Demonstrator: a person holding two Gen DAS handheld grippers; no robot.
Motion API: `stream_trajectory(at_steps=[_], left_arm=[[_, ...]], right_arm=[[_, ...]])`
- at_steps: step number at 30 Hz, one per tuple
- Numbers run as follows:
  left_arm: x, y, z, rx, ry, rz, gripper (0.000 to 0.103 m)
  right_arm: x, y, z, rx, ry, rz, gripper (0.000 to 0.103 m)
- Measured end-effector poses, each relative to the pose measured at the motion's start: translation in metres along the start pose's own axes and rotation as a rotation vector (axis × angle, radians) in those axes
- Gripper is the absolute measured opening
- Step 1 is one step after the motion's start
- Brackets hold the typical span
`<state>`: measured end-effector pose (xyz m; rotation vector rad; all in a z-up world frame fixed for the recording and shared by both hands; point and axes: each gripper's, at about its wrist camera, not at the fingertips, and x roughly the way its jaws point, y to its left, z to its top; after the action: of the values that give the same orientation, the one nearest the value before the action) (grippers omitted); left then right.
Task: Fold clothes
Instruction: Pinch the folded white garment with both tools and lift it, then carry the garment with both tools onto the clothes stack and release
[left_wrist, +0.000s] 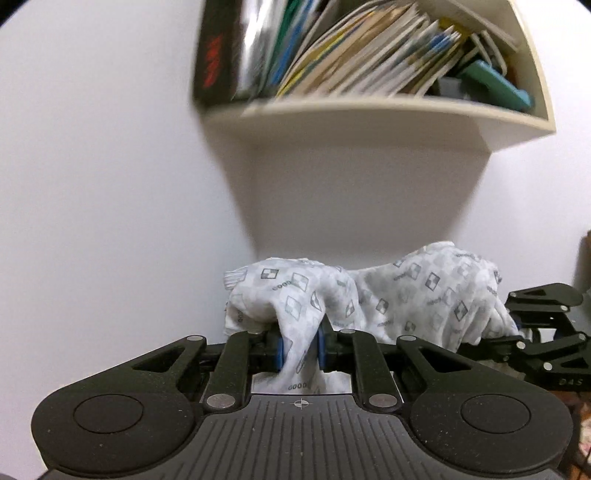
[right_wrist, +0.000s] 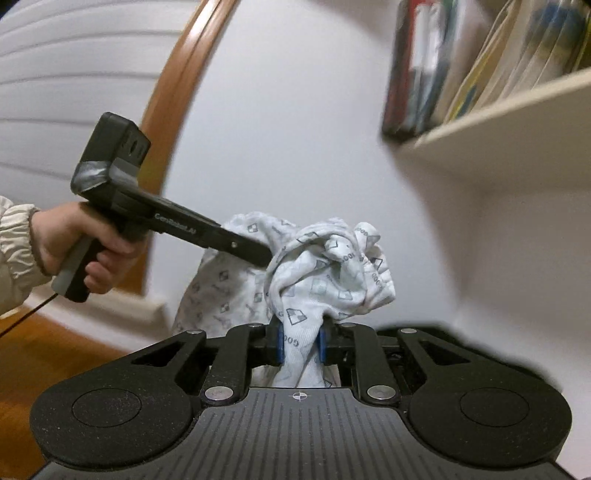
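— Between our two tools, what do we have?
— We hold one white patterned garment (left_wrist: 406, 291) raised in front of the wall, below the bookshelf (left_wrist: 369, 110). Our left tool (left_wrist: 301, 349) is clenched on a bunched fold of it, blue pads (left_wrist: 279, 350) pressing the cloth.
— And the right?
— Our right tool (right_wrist: 300, 345) grips another bunch of the same garment; the left hand (right_wrist: 79, 247) shows beside it.
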<state>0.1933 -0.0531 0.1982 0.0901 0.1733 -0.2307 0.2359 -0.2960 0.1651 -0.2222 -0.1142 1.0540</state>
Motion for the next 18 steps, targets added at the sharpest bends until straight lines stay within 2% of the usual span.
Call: stream_trajectory(at_steps=[5, 8, 11, 12, 13, 15, 17, 18], left_arm=[[0.046, -0.014, 0.061, 0.055, -0.073, 0.013, 0.017], [0.099, -0.016, 0.093, 0.069, -0.076, 0.024, 0.017], [0.167, -0.022, 0.11, 0.122, -0.003, 0.051, 0.017], [0.197, -0.022, 0.111, 0.122, 0.055, 0.064, 0.019], [0.227, -0.022, 0.11, 0.125, 0.114, 0.081, 0.025], [0.281, -0.028, 0.093, 0.194, 0.245, 0.187, 0.034], [0.303, -0.031, 0.076, 0.23, 0.281, 0.253, 0.034], [0.303, -0.029, 0.069, 0.217, 0.273, 0.237, 0.036]], right_arm=[[0.002, -0.062, 0.028, 0.034, -0.105, -0.094, 0.017], [0.015, -0.102, 0.028, 0.123, -0.127, -0.163, 0.017], [0.039, -0.137, 0.014, 0.196, -0.096, -0.257, 0.017], [0.048, -0.148, 0.007, 0.228, -0.06, -0.272, 0.017], [0.06, -0.159, -0.004, 0.255, -0.009, -0.298, 0.018], [0.078, -0.178, -0.031, 0.278, 0.086, -0.383, 0.021], [0.085, -0.196, -0.057, 0.298, 0.154, -0.471, 0.026], [0.084, -0.203, -0.068, 0.304, 0.171, -0.501, 0.026]])
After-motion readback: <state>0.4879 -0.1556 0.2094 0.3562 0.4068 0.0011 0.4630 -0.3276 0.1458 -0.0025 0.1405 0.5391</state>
